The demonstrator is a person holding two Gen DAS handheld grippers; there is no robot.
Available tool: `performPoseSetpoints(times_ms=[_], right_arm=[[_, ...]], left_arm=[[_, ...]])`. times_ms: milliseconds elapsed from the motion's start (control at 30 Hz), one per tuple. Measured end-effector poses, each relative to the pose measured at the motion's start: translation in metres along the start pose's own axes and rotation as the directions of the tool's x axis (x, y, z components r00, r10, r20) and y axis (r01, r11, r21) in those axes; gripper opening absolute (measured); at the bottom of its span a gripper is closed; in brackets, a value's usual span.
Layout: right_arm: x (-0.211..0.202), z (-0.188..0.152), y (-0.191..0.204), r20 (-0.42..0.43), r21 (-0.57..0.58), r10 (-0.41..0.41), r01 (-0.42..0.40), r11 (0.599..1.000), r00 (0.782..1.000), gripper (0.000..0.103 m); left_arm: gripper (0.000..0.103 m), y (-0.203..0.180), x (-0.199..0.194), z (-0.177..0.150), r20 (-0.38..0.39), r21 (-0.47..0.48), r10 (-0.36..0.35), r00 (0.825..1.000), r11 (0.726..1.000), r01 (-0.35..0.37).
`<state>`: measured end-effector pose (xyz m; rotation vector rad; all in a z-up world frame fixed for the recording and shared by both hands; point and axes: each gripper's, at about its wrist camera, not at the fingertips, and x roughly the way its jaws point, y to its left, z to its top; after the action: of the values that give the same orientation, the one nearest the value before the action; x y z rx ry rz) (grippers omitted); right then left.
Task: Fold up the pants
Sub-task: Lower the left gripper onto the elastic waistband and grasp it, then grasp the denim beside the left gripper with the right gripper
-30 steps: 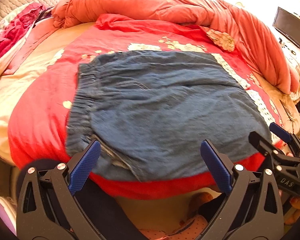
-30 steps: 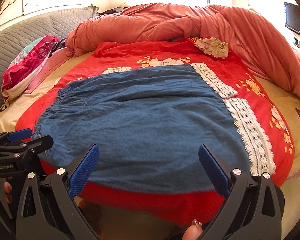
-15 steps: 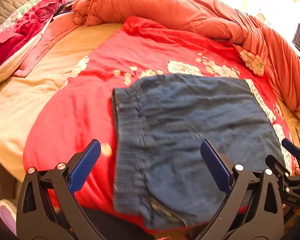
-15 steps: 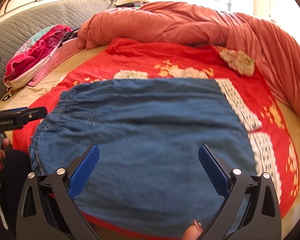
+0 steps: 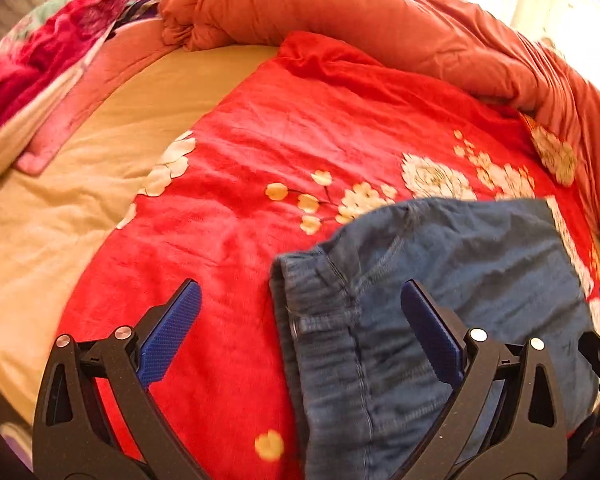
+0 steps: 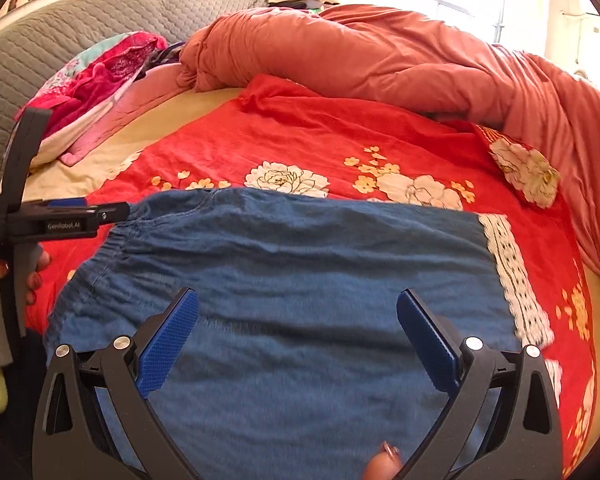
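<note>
Bed (image 6: 100, 168) with red blanket (image 6: 308, 132) carries the pants (image 6: 300, 280), spread flat at its near edge, waistband to the left. Both grippers, left (image 5: 300, 328) and right (image 6: 298, 332), hover with fingers wide apart, holding nothing. Best next: pinch waistband corner and hem together, lift evenly, keep edges aligned. Bunched quilt (image 6: 360, 56) and pillows (image 6: 100, 76) lie well behind; nothing obstructs.
</note>
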<state>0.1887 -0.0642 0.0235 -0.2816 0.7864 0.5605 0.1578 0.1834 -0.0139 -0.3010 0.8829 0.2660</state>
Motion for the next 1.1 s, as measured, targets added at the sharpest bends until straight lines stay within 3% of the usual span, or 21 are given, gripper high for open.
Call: performPoseSetpoints(times_ms=[233, 500, 667, 933, 1100], right_arm=[[0.044, 0.031, 0.005, -0.036, -0.094, 0.0, -0.003, 0.996, 0.999, 0.099], [0.092, 0.057, 0.002, -0.116, -0.113, 0.06, -0.073, 0.991, 0.991, 0.099], [0.126, 0.079, -0.003, -0.18, -0.106, 0.122, -0.143, 0.984, 0.976, 0.099], [0.167, 0.101, 0.004, -0.251, -0.256, 0.138, -0.203, 0.945, 0.958, 0.099], [0.182, 0.105, 0.023, -0.27, -0.428, 0.145, -0.254, 0.868, 0.952, 0.098]], left_arm=[[0.091, 0.01, 0.02, 0.008, -0.012, -0.015, -0.02, 1.0, 1.0, 0.02], [0.067, 0.005, 0.042, 0.012, -0.067, 0.033, -0.041, 0.997, 0.999, 0.043], [0.035, 0.002, 0.05, 0.015, -0.08, 0.063, -0.081, 0.994, 0.994, 0.086], [0.03, -0.002, 0.025, 0.014, 0.029, 0.109, -0.097, 0.995, 0.99, 0.093], [0.03, -0.004, 0.015, 0.015, 0.091, 0.141, -0.066, 0.994, 0.989, 0.053]])
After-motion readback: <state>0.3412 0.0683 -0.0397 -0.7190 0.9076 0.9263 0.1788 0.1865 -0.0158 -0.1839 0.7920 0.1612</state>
